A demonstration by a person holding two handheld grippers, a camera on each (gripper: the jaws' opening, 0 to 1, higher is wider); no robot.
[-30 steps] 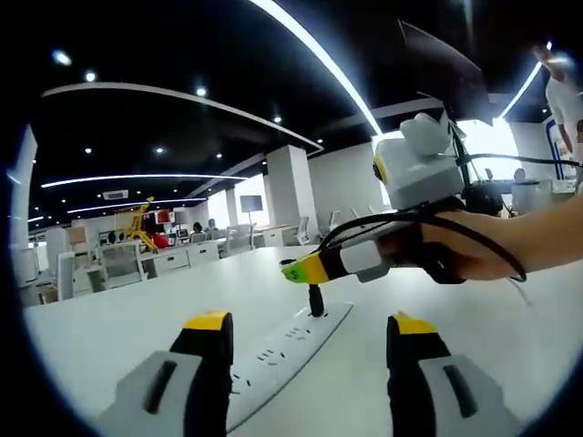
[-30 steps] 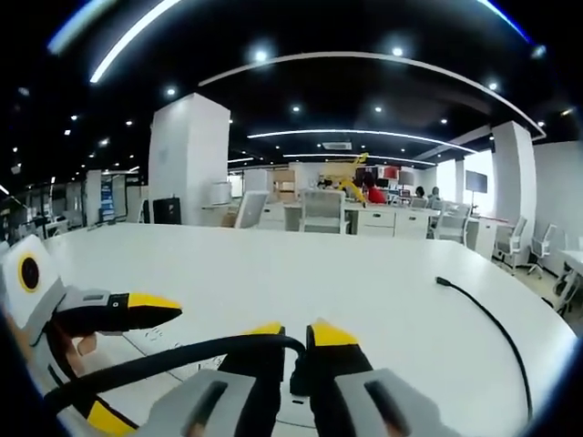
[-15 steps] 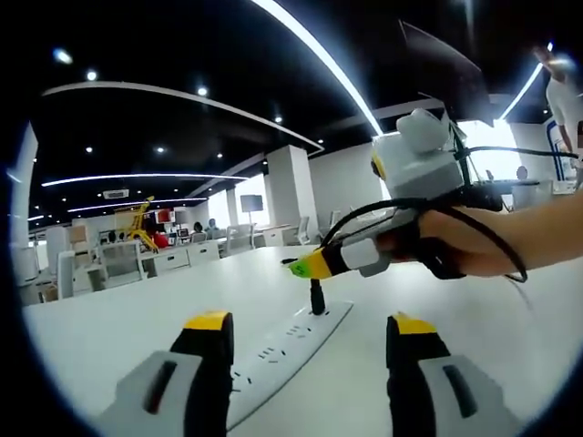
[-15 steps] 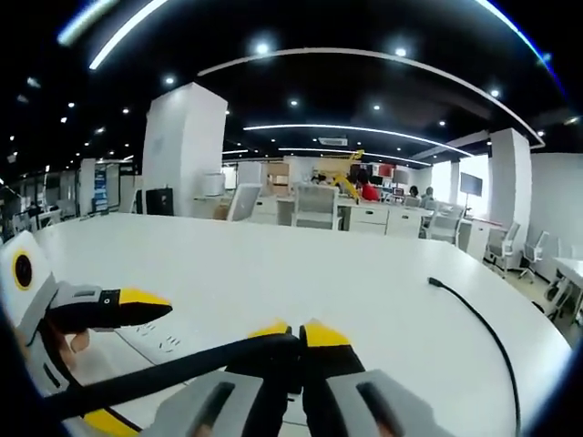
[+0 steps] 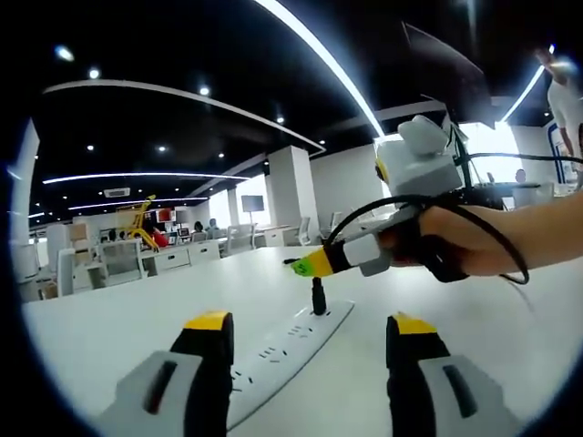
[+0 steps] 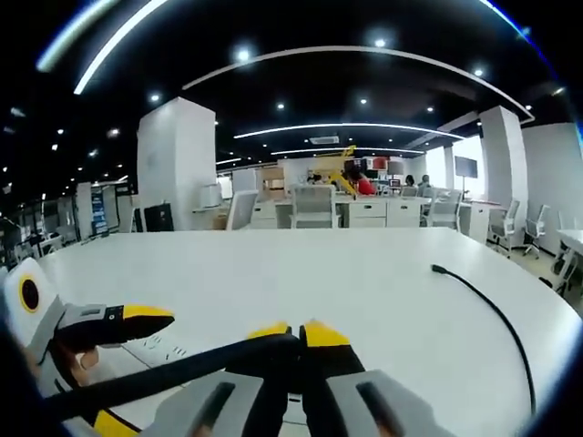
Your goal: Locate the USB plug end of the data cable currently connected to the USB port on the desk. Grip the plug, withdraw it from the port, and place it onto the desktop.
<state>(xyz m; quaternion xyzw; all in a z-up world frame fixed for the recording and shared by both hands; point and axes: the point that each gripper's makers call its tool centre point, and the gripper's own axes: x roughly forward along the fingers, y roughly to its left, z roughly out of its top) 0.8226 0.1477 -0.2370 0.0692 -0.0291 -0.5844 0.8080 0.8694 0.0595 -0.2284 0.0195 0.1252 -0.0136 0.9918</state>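
A white power strip (image 5: 273,355) lies on the white desk (image 5: 100,337). The black USB plug (image 5: 318,299) stands upright in the strip. My right gripper (image 5: 310,265), held by a hand, comes in from the right and sits on top of the plug. In the right gripper view my right gripper (image 6: 294,333) is shut, with the black cable (image 6: 173,373) running into its jaws from the left. The cable's far end (image 6: 438,269) rests on the desk to the right. My left gripper (image 5: 311,321) hangs open over the near end of the strip; it also appears as left gripper (image 6: 137,317).
The strip (image 6: 159,346) runs along the desk below both grippers. A loose stretch of black cable (image 6: 506,332) curves over the right side of the desk. Office desks and chairs (image 6: 314,209) stand far behind, and a person (image 5: 565,91) stands at the upper right.
The right gripper has edged slightly up and right over the plug. The plug still stands in the strip, and the left gripper has stayed put.
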